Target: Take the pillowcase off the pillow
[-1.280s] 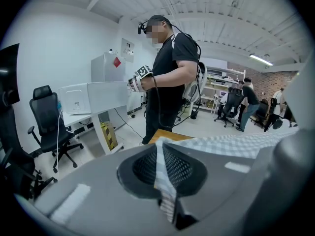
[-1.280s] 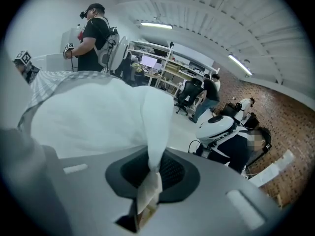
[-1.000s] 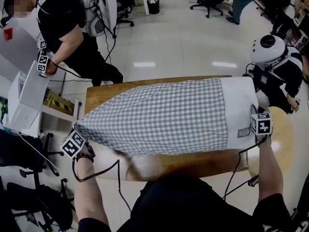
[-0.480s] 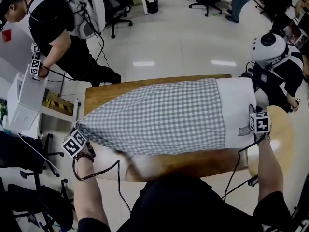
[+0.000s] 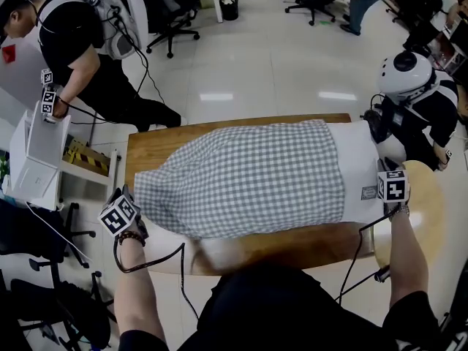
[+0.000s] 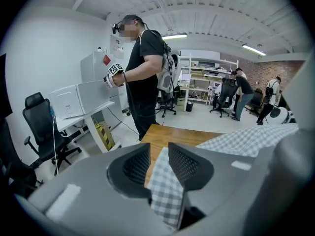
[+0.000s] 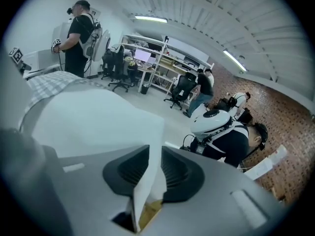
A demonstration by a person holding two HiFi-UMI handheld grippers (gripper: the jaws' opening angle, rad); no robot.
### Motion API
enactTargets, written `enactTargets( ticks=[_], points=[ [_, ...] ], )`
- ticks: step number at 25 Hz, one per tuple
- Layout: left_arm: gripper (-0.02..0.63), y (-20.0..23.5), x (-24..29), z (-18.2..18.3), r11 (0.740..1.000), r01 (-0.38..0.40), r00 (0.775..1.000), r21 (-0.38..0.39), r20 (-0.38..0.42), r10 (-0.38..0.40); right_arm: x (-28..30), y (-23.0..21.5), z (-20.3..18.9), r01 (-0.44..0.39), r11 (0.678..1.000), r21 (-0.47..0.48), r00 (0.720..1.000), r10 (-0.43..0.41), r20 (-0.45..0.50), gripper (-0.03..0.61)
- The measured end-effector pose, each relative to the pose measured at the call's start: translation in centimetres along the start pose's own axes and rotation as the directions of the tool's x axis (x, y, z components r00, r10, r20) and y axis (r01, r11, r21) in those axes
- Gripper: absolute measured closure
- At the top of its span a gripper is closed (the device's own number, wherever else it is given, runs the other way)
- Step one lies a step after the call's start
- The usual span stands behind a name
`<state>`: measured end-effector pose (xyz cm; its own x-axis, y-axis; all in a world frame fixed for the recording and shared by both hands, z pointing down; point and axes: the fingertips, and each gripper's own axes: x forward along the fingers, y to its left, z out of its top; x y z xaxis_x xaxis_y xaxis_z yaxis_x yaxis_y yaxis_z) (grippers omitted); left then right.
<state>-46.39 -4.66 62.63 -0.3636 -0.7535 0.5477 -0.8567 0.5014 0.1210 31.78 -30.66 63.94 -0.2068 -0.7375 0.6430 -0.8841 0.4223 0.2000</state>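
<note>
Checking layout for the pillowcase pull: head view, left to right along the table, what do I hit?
left gripper → checked pillowcase → pillow (bare white end) → right gripper. Both grippers' jaws have just been opening: pillowcase between the left's, pillow between the right's.

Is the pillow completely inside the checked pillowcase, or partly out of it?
Partly out. One white end of the pillow lies bare beyond the open edge of the pillowcase; the rest is covered.

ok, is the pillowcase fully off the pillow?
No, in the head view the checked pillowcase covers most of the pillow, leaving only its white right end bare.
</note>
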Motion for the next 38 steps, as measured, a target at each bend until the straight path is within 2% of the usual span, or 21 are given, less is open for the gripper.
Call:
enactTargets(
  ticks=[7,13,17,20,23,28,34,38],
  points=[
    [0.477,-3.5,0.0,1.2,0.996,0.047,0.999,0.07,0.011,-0.048,-1.6,2.4,3.2,-0.049,0.999,-0.009,0.996,0.049,0.079,0.5],
    [0.457,-8.6,0.3,1.4,0.98,0.151,0.988,0.128,0.01,-0.153,-3.1,5.9,5.9,-0.113,0.992,-0.053,0.983,0.119,0.138,0.497],
    [0.439,-12.9,0.3,0.9,0.953,0.248,0.968,0.176,-0.005,-0.251,-3.9,8.0,7.1,-0.166,0.982,-0.086,0.97,0.178,0.167,0.477],
    [0.421,-15.9,-0.3,0.9,0.915,0.331,0.942,0.232,-0.026,-0.335,-4.8,9.2,8.2,-0.207,0.972,-0.11,0.959,0.224,0.176,0.452],
    [0.39,-18.5,-0.8,0.3,0.846,0.424,0.902,0.322,-0.072,-0.425,-5.5,10.1,8.9,-0.246,0.957,-0.151,0.947,0.271,0.171,0.427],
    [0.339,-21.3,-1.2,-1.7,0.677,0.552,0.827,0.488,-0.215,-0.519,-6.5,11.2,9.3,-0.318,0.908,-0.272,0.921,0.364,0.14,0.382],
    [0.301,-22.9,-0.8,-3.3,0.487,0.658,0.743,0.574,-0.392,-0.542,-7.3,12.9,10.9,-0.429,0.806,-0.408,0.863,0.5,0.079,0.314],
    [0.28,-23.1,-0.4,-4.9,0.365,0.703,0.698,0.61,-0.493,-0.519,-6.9,14.2,10.0,-0.471,0.734,-0.489,0.848,0.529,-0.023,0.278]
  ],
)
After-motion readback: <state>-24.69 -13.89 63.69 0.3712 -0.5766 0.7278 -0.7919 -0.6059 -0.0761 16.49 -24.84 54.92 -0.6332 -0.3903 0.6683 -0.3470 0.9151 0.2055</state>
